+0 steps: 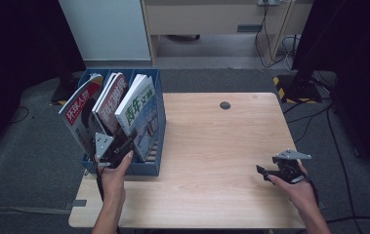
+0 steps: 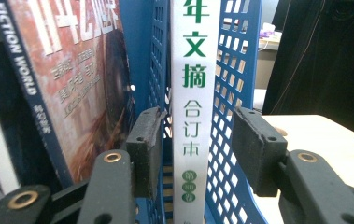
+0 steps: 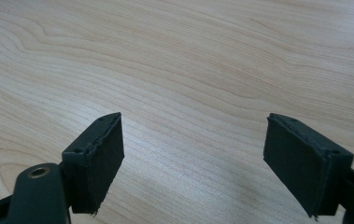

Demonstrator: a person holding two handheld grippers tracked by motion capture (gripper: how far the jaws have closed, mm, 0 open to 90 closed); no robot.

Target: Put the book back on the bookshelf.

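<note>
Blue rack (image 1: pixel 154 146), left of frame, is housing the white-spined magazine (image 2: pixel 194 116); left tongs (image 2: pixel 198 144) are straddling it unpressed, right tongs (image 3: pixel 212 158) idling spread.

White magazine spine (image 2: pixel 194 112) cut off top and bottom; blue rack's (image 1: pixel 157 146) lower front behind left hand (image 1: pixel 115 168)

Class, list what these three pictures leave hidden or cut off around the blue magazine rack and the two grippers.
- Left gripper view: the white magazine spine is cut off by the top edge.
- High view: the left gripper and hand cover the lower front of the blue rack.
- Right gripper view: open jaws over bare table; the rack lies outside the frame.
</note>
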